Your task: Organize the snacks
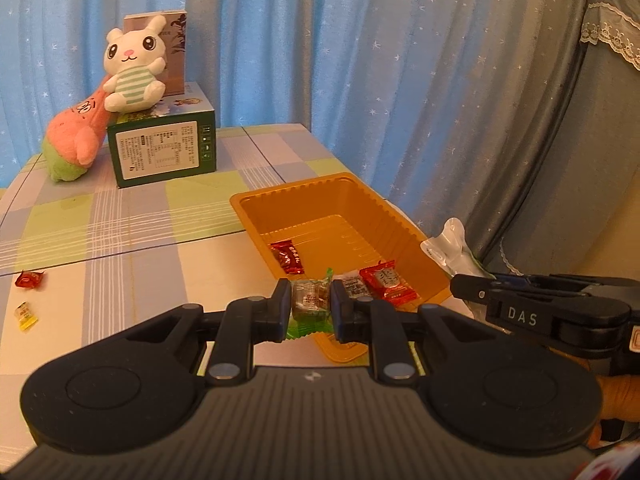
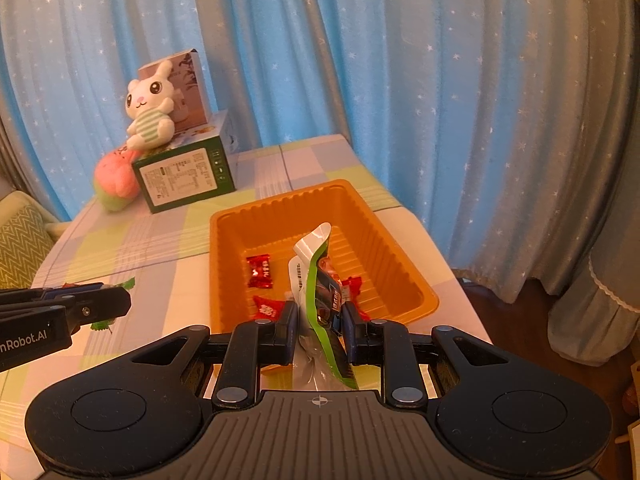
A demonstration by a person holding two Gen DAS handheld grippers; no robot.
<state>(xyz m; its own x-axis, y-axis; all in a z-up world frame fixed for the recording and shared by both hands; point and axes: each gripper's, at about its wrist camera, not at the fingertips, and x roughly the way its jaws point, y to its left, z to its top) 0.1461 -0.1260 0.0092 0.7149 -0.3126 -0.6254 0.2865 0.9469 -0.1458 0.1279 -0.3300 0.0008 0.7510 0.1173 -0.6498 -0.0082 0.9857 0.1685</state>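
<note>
The left tool (image 1: 310, 307) is clamped on a small clear-wrapped candy with green twisted ends (image 1: 309, 300), held just above the near rim of the orange ribbed plastic tray (image 1: 320, 196). The right tool (image 2: 320, 322) is pinched shut on a tall green-and-white foil snack pouch (image 2: 316, 276), upright over the tray's near end. Inside the tray lie red-wrapped candies (image 1: 287, 257); exactly how many is hard to tell. Two more sweets, a red one (image 1: 29, 279) and a yellow one (image 1: 26, 315), sit on the checked bench (image 1: 120, 216), well apart from the tray.
</note>
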